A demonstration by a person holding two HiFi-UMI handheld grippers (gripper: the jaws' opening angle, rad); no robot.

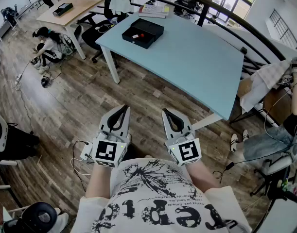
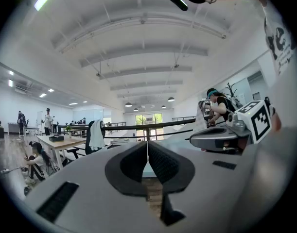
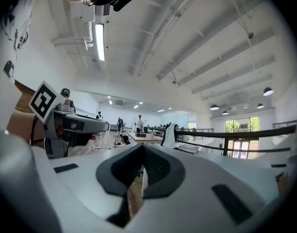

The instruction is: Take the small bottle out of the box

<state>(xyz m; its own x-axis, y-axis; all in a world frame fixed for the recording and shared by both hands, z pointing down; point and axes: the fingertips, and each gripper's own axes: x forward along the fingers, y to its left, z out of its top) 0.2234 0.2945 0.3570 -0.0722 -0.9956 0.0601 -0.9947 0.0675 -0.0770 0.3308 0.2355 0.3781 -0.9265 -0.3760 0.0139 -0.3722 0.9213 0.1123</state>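
Head view only: box [image 1: 142, 32] on table [image 1: 192, 57]

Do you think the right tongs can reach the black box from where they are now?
Probably not: the right tongs sit shut near the body over the wooden floor, well short of the table holding the black box. Nothing blocks the way.
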